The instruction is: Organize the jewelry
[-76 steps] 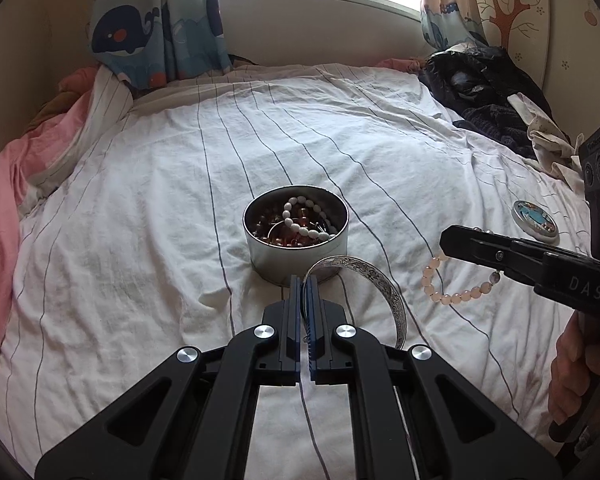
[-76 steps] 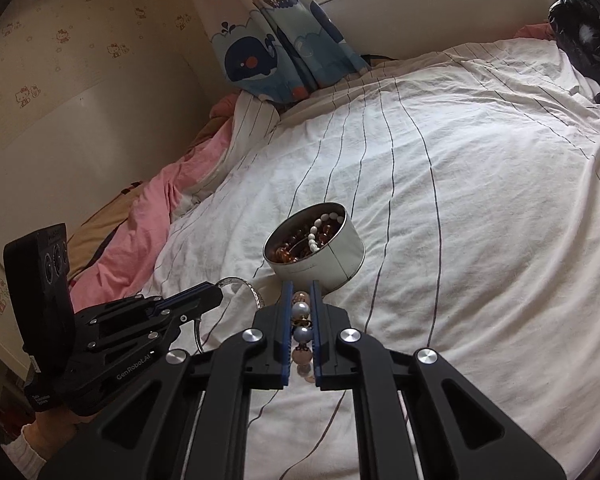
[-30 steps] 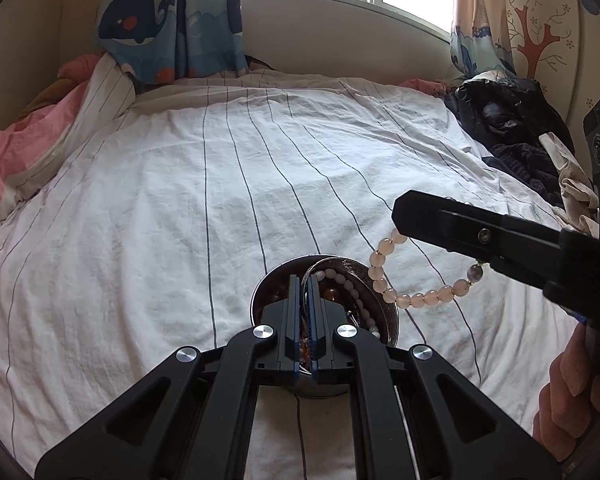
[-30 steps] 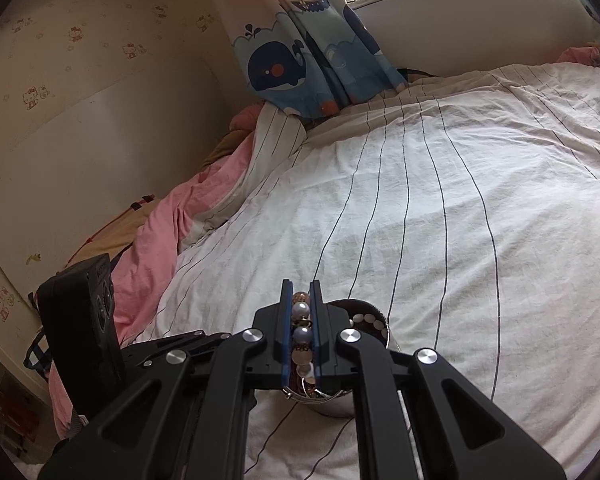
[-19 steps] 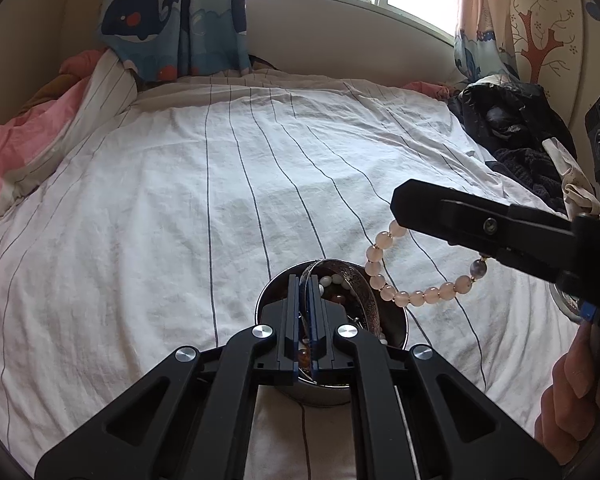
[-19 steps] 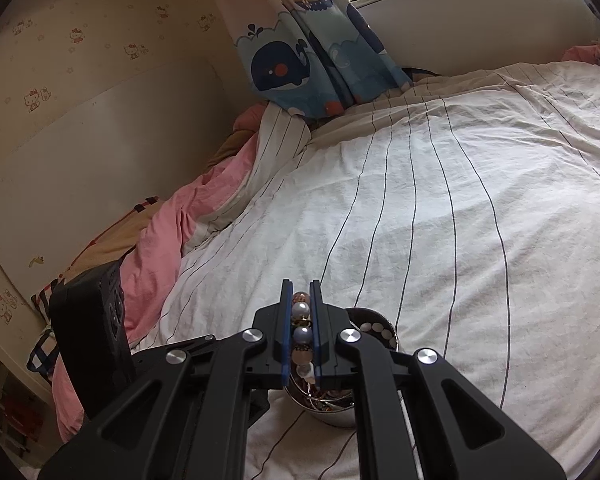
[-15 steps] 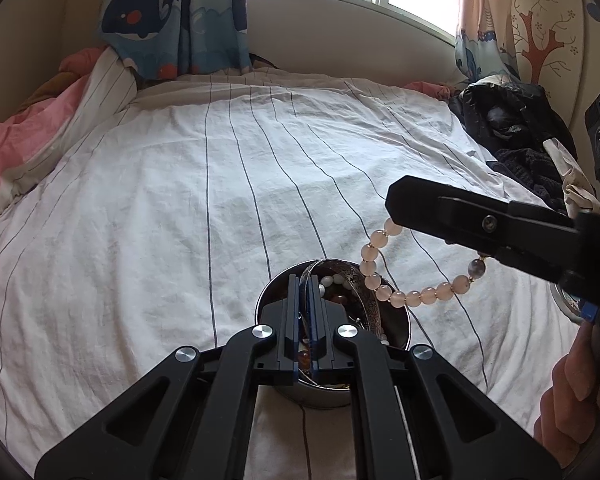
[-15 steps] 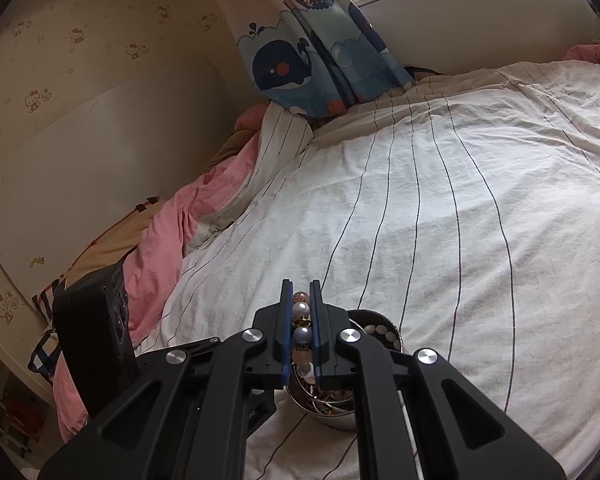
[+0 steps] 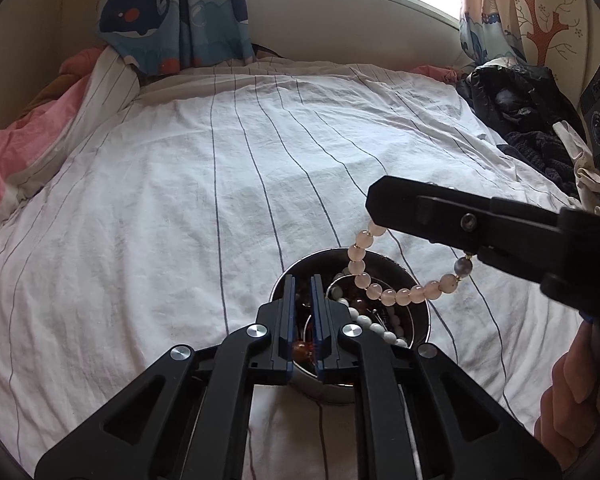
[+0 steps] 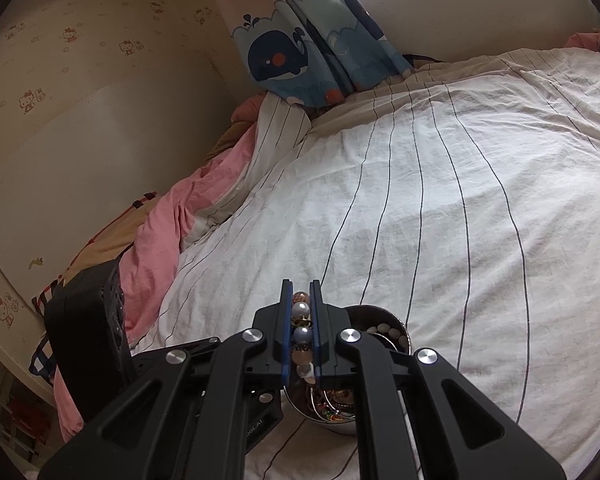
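Observation:
A round metal tin (image 9: 332, 390) stands on the striped sheet, filled with white and dark bead strings. My left gripper (image 9: 301, 280) hangs just over its near rim. Its jaws are opening, a narrow gap shows between them, and nothing is pressed in it. A silver bangle (image 9: 331, 286) lies inside the tin. My right gripper (image 9: 376, 204) reaches in from the right, shut on a pink bead bracelet (image 9: 396, 298) whose loop dangles over the tin's mouth. In the right wrist view the bracelet (image 10: 301, 312) sits clamped between the pads of the right gripper (image 10: 301, 286), above the tin (image 10: 380, 314).
The white striped sheet (image 9: 220, 180) stretches wide beyond the tin. A pink blanket (image 9: 4, 152) is bunched at the left edge. Dark clothes (image 9: 516, 112) are heaped at the far right. A person's hand (image 9: 572, 392) holds the right gripper's handle.
Both grippers came over the tin. The left jaws, shut on the silver bangle before, have parted slightly and the bangle now lies in the tin. The bracelet has drifted a little left.

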Tool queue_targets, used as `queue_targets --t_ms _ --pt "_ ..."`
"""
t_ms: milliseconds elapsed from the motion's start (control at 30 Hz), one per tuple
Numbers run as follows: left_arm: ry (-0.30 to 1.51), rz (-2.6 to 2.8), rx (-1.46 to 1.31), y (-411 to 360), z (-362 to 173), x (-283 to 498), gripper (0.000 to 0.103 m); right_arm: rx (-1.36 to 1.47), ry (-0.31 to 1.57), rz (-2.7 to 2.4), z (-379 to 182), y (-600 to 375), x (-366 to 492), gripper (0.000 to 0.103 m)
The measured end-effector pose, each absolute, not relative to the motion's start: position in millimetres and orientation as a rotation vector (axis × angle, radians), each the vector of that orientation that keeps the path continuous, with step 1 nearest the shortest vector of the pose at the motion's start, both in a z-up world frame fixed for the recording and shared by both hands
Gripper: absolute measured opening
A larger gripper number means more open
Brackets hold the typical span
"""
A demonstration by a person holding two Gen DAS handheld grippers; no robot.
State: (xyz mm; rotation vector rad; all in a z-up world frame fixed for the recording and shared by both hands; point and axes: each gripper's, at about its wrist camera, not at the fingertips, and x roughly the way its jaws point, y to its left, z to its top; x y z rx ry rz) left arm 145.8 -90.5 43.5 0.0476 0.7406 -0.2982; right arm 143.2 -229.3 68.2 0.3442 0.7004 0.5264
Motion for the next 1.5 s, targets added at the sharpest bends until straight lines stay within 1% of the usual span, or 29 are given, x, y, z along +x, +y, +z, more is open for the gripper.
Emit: queue_targets --t_ms 67,100,133,167,200,400,533,633,767,867,900,967,1067,1133,1200,1267,1333,1400,1500 --pt "0.732 -0.272 0.051 -83 47 142 0.013 0.389 0.730 0.552 63 -228 149 0.009" --pt "0.732 -0.263 0.045 -78 48 140 0.014 0.386 0.776 0.546 57 -225 154 0.010" --pt "0.734 -0.257 0.036 -73 48 139 0.015 0.350 0.814 0.498 52 -222 158 0.015" --pt "0.736 -0.251 0.027 -70 48 138 0.015 0.320 0.826 0.452 48 -221 160 0.034" --pt "0.738 -0.248 0.020 -66 47 137 0.015 0.320 0.824 0.435 45 -222 160 0.038" --pt "0.749 -0.249 0.012 -61 43 135 0.019 0.294 0.808 0.379 47 -234 152 0.038" --pt "0.756 -0.255 0.024 -64 41 130 0.022 0.221 0.846 0.310 38 -235 147 0.038" --pt "0.762 -0.258 0.041 -68 42 123 0.027 0.106 0.902 0.234 24 -227 147 0.038" --pt "0.759 -0.255 0.076 -71 45 108 0.035 0.067 0.881 0.216 25 -224 137 0.038" --pt "0.760 -0.252 0.096 -72 47 94 0.039 0.088 0.833 0.220 36 -227 119 0.044" --pt "0.762 -0.252 0.103 -73 48 90 0.039 0.105 0.822 0.224 39 -229 112 0.050" --pt "0.767 -0.251 0.114 -74 48 80 0.041 0.121 0.812 0.211 39 -233 94 0.057" --pt "0.777 -0.249 0.127 -74 49 64 0.045 0.143 0.843 0.212 30 -236 71 0.057" --pt "0.783 -0.245 0.130 -73 49 54 0.046 0.152 0.867 0.205 22 -237 54 0.057" --pt "0.788 -0.240 0.135 -71 48 43 0.048 0.156 0.890 0.193 15 -238 39 0.060" --pt "0.807 -0.236 0.133 -68 44 33 0.052 0.146 0.901 0.177 9 -237 24 0.063" --pt "0.837 -0.236 0.133 -65 34 23 0.053 0.124 0.912 0.164 4 -236 11 0.063" --pt "0.865 -0.228 0.143 -60 23 13 0.053 0.097 0.913 0.142 1 -233 -2 0.067" --pt "0.899 -0.214 0.140 -51 8 -2 0.054 0.065 0.910 0.110 -2 -230 -18 0.070"
